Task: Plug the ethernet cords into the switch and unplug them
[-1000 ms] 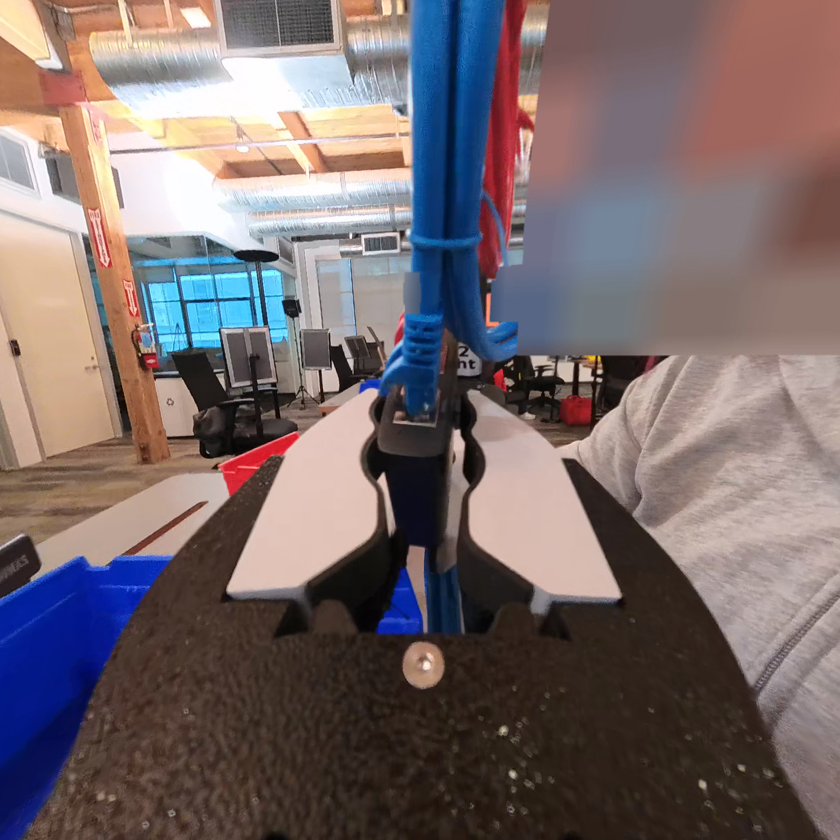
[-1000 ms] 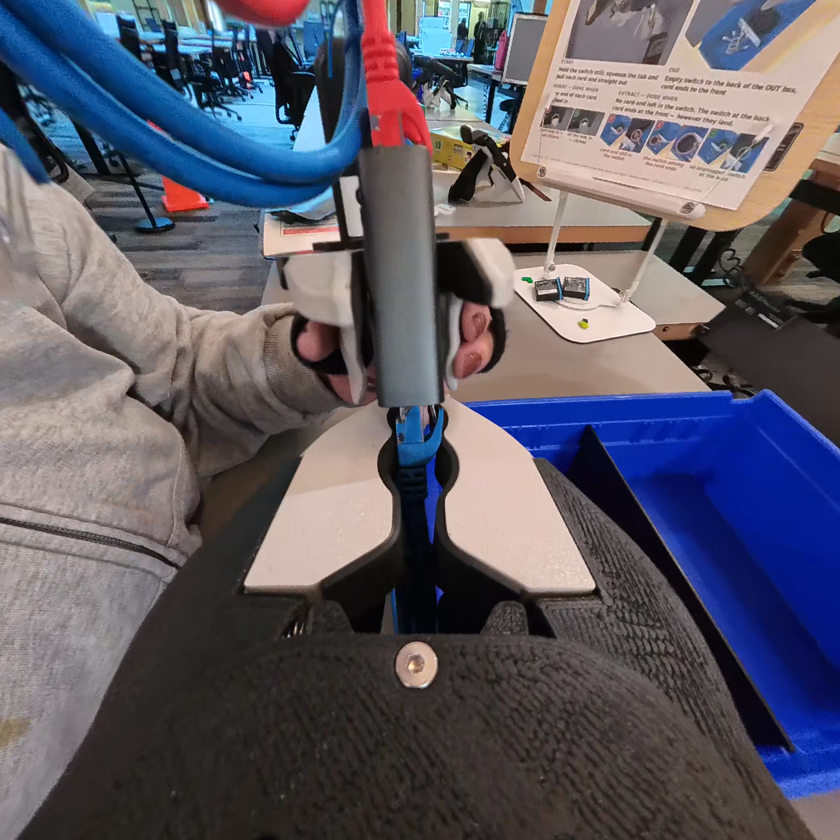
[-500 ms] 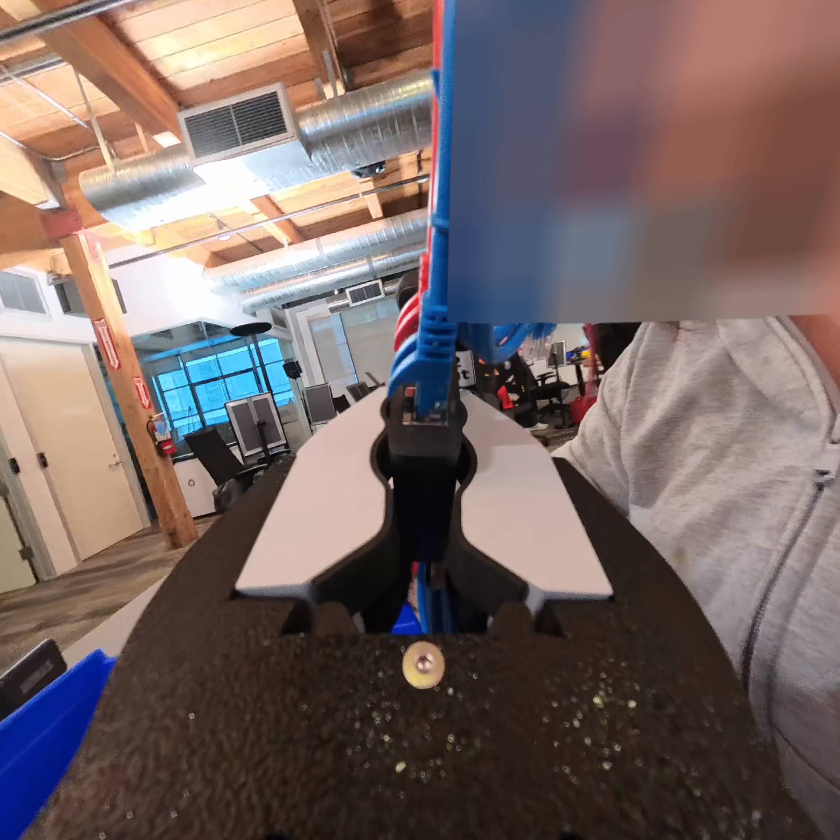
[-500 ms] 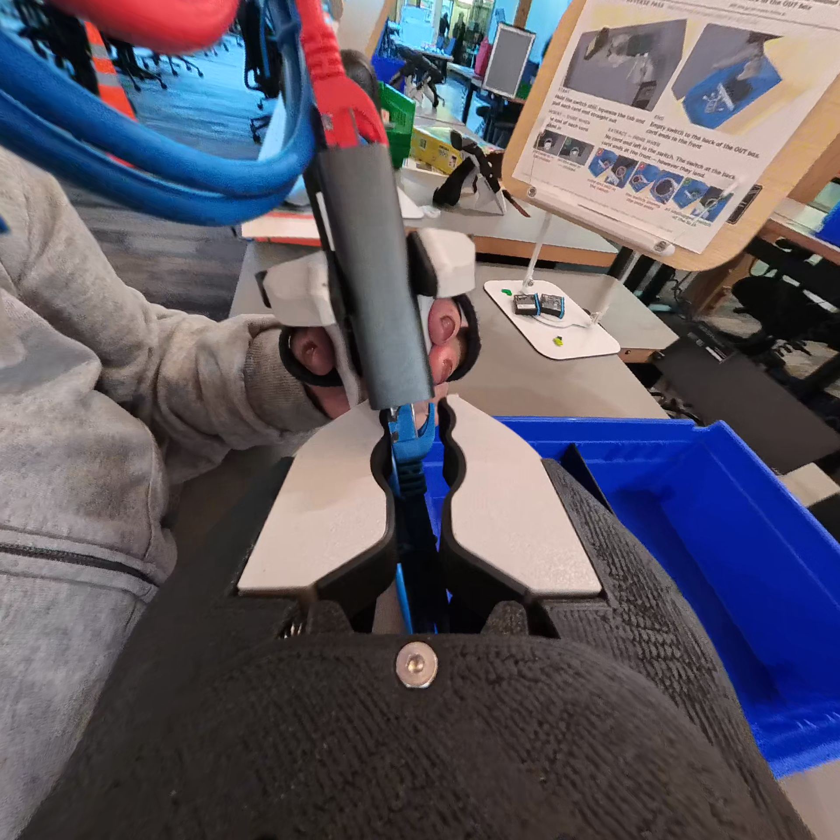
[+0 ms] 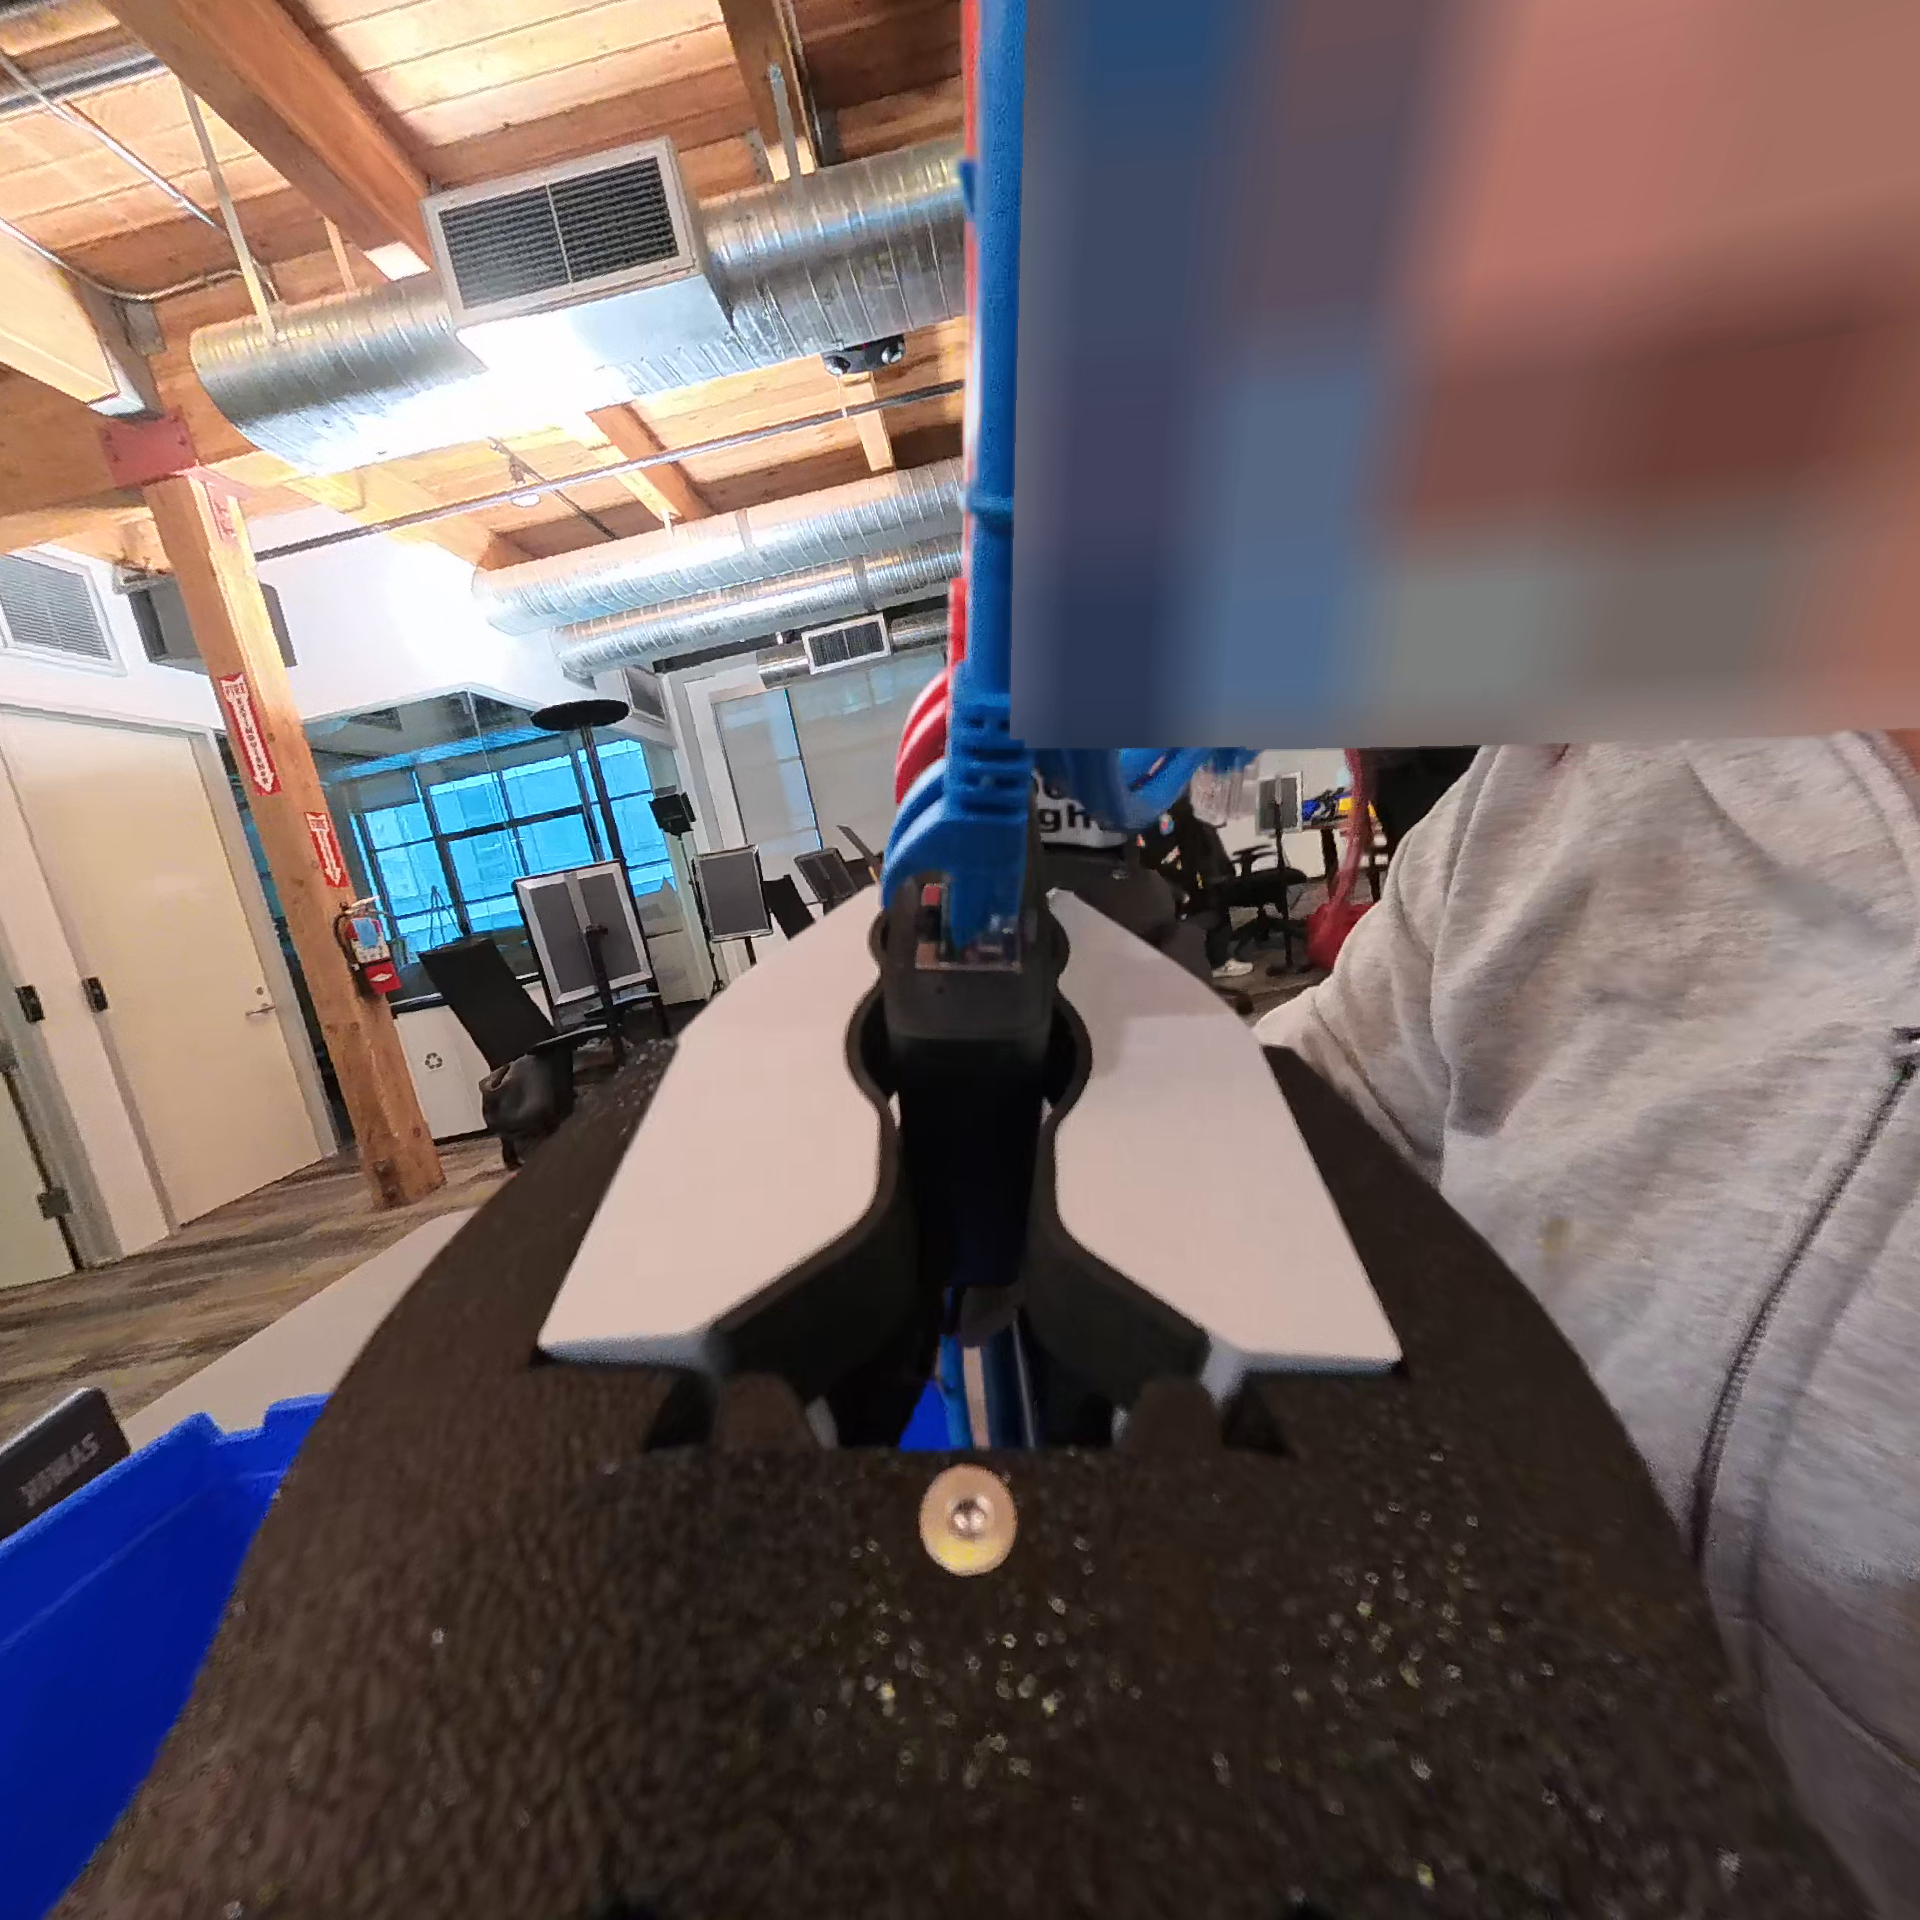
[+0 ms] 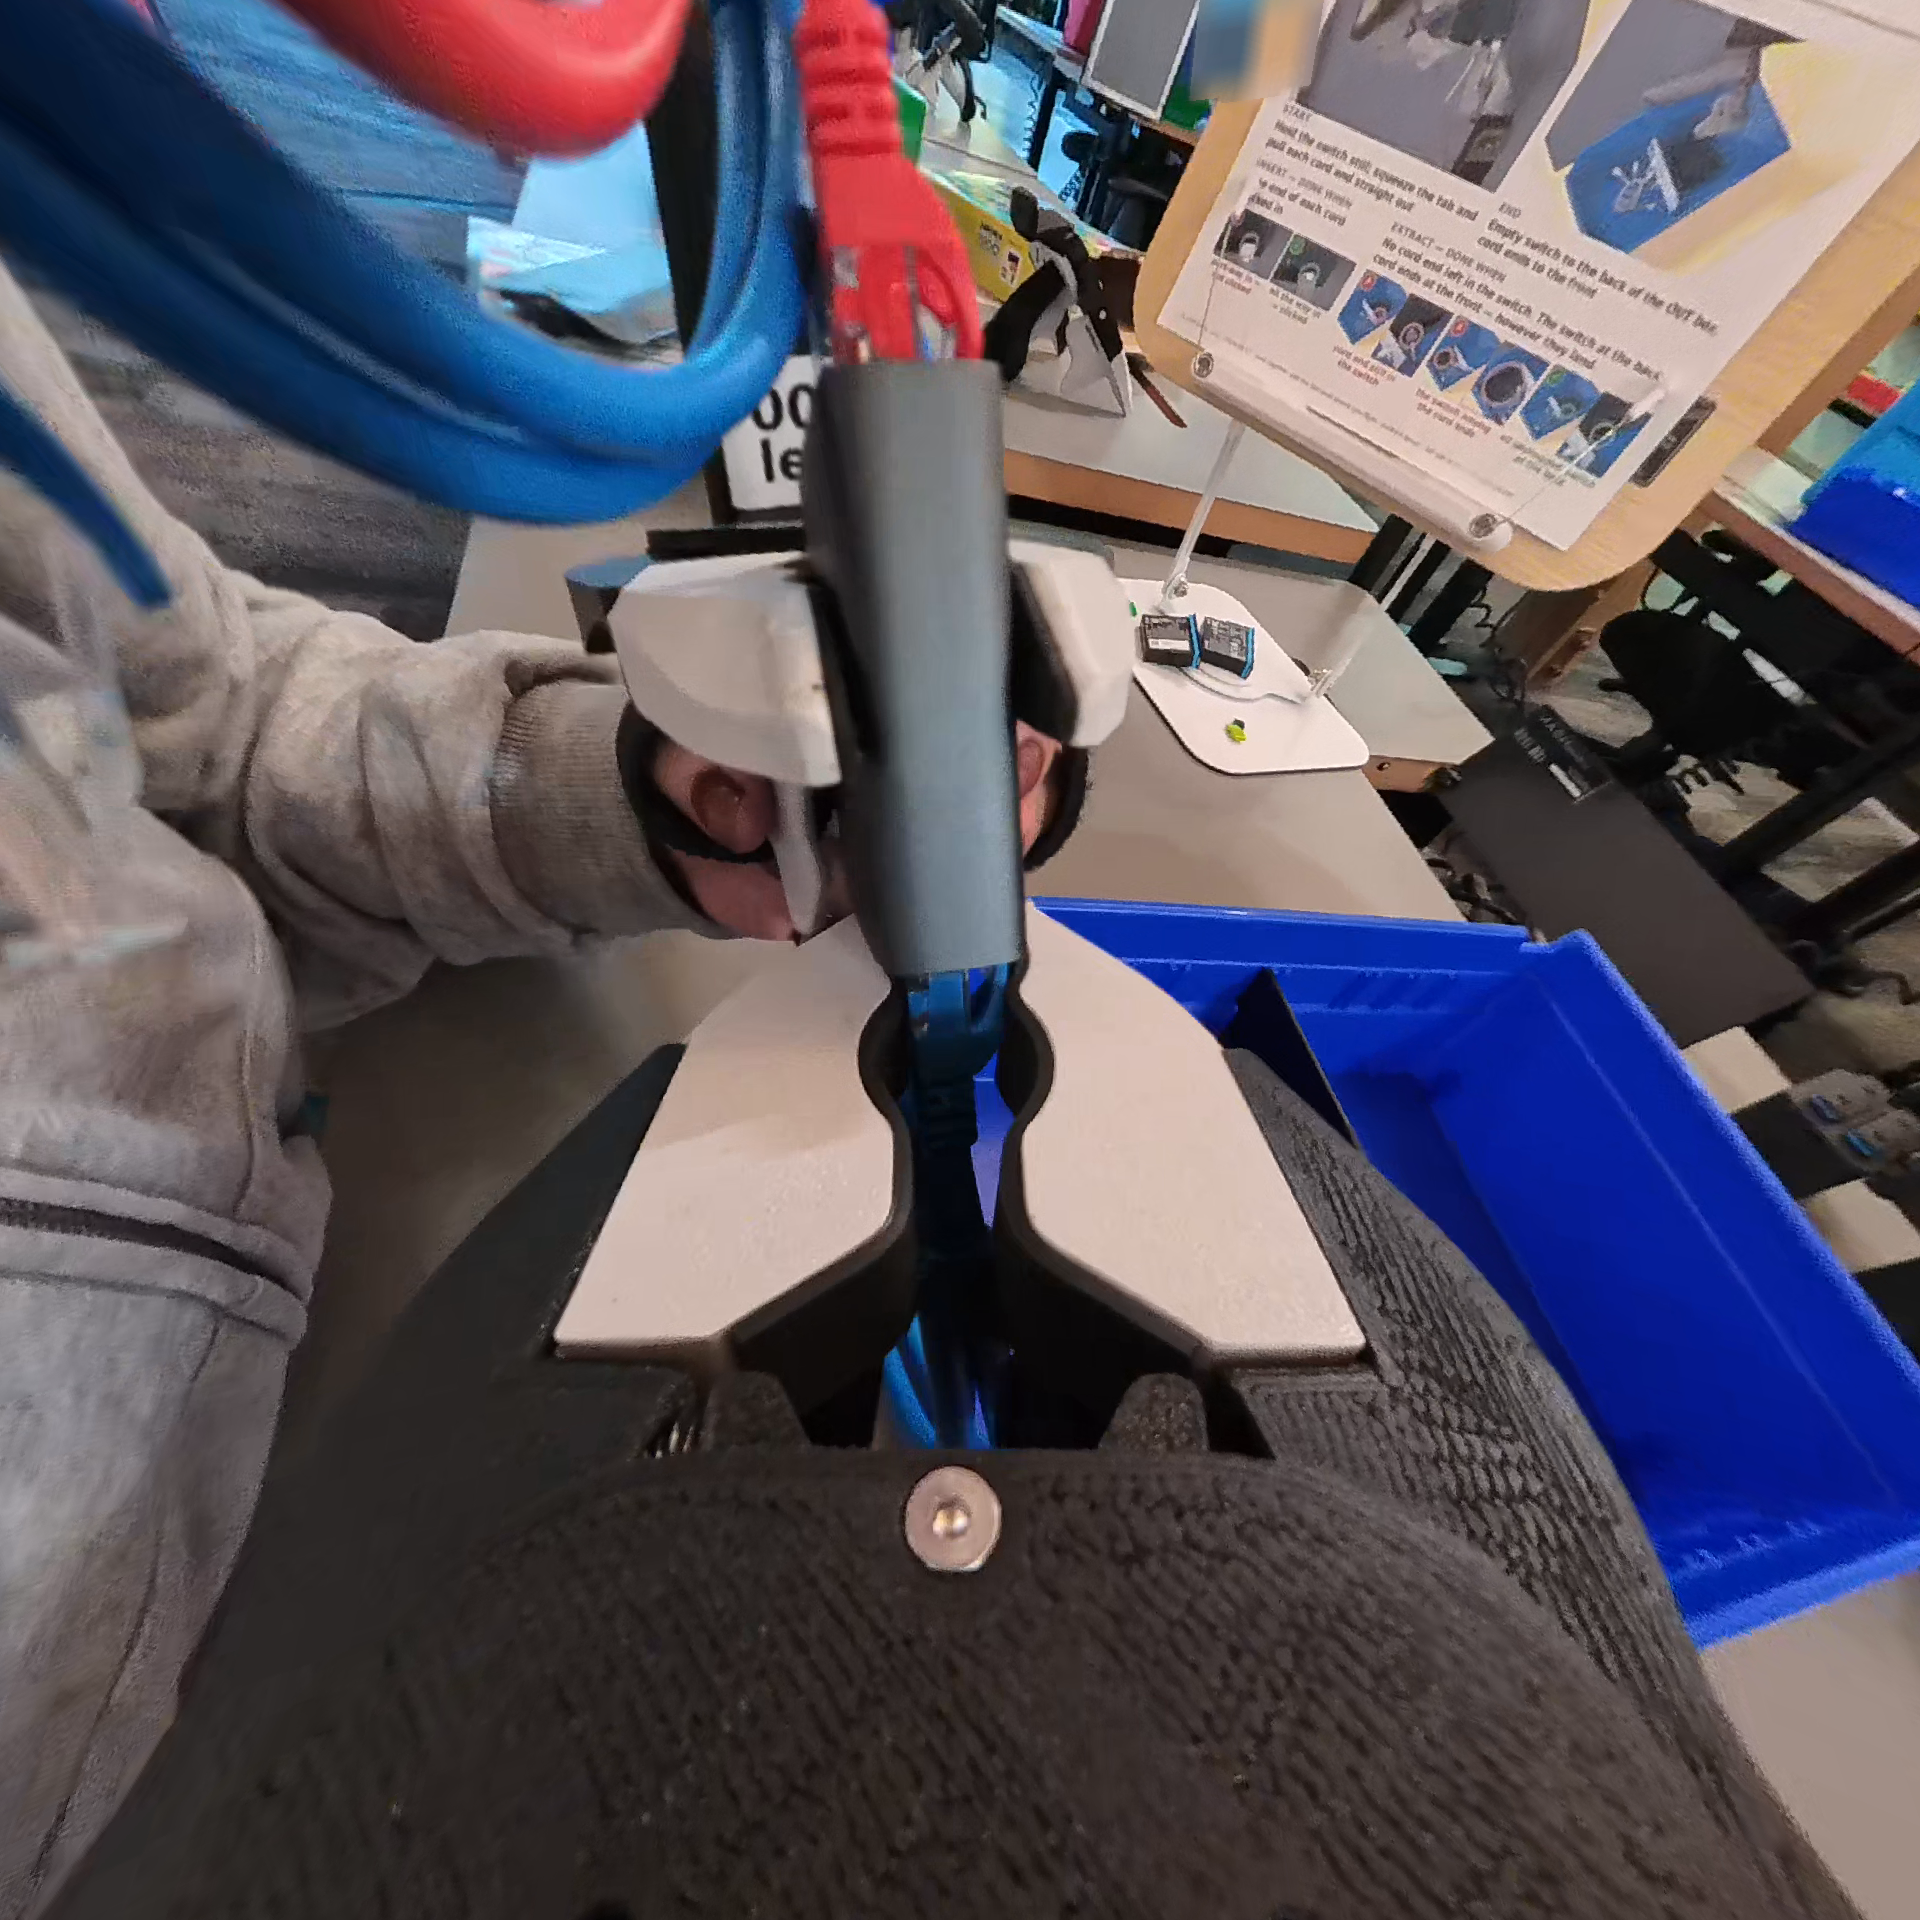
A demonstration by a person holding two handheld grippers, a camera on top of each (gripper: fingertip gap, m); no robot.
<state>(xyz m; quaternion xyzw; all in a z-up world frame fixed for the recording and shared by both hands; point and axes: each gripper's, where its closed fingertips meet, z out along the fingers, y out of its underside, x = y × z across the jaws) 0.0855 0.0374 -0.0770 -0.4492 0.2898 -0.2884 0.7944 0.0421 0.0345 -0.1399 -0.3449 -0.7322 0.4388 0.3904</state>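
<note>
My left gripper point(image 5: 966, 935) is shut on a slim dark grey box with cable ports point(image 5: 971, 1049) and holds it in the air. A blue cable plug point(image 5: 982, 883) sits in its upper end, with red cables point(image 5: 920, 727) behind. In the right wrist view the same box point(image 6: 920, 665) stands upright between the left gripper's white fingers point(image 6: 727, 665). A red plug point(image 6: 883, 239) enters its top. My right gripper point(image 6: 951, 1003) is shut on a blue plug point(image 6: 951, 1049) at the box's lower end. Blue cables point(image 6: 364, 343) loop to the upper left.
A blue bin point(image 6: 1558, 1143) lies on the grey table point(image 6: 1195, 831) at the right; its corner also shows in the left wrist view point(image 5: 104, 1621). A person's grey sleeve point(image 6: 364, 748) is at the left. An instruction board point(image 6: 1507, 260) on a white base point(image 6: 1278, 727) stands behind. About 7 centimeters separates my left fingertips from my right.
Both grippers kept their hold. The box and cables rose and tilted. In the right wrist view the box now stands closer and more upright.
</note>
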